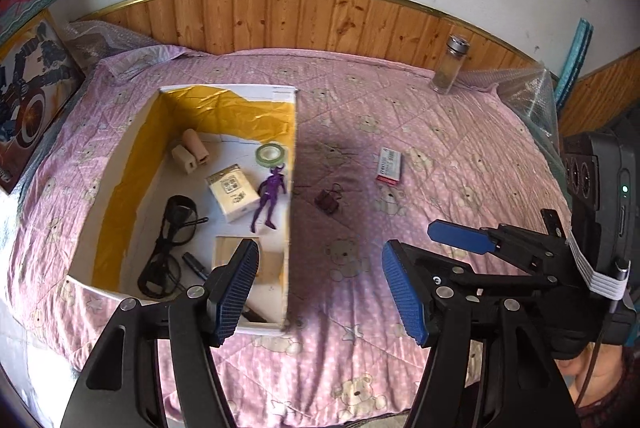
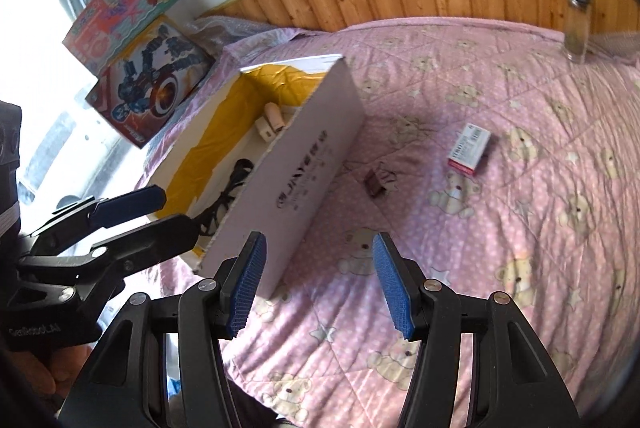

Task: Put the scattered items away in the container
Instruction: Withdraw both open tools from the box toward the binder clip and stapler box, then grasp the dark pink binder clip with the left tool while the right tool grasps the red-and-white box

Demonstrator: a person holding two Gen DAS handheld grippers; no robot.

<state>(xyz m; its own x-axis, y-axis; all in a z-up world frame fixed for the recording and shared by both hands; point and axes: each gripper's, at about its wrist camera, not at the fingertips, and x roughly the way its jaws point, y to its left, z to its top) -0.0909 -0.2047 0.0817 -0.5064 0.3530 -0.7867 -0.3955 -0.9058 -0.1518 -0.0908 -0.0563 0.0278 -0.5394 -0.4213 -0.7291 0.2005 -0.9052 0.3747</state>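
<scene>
The white cardboard box with crinkled yellow paper lining (image 1: 224,100) sits open on the pink quilted bedspread printed with teddy bears (image 1: 440,148), toward its left half, and everything else is best placed against it. Inside the box lie a purple toy figure (image 1: 270,194) against the right wall, a cream carton with a printed code square (image 1: 232,196) just left of the figure, a roll of green tape (image 1: 270,155) behind the figure, two beige blocks (image 1: 190,150) near the back corner, black-rimmed glasses (image 1: 172,240) along the left side, and a pale wooden box (image 1: 248,260) at the near end. Outside the box, near its right wall, a small dark brown binder clip (image 1: 327,202) rests on the bedspread; further right lies a small white and pink carton (image 1: 389,164). Well beyond the box, at the wooden headboard, stands a clear glass jar with a metal lid (image 1: 450,64). The left gripper (image 1: 320,292) hangs over the near right corner of the box, blue pads apart, nothing between them. The right gripper (image 2: 318,286) hovers right of the box, also spread wide and empty.
</scene>
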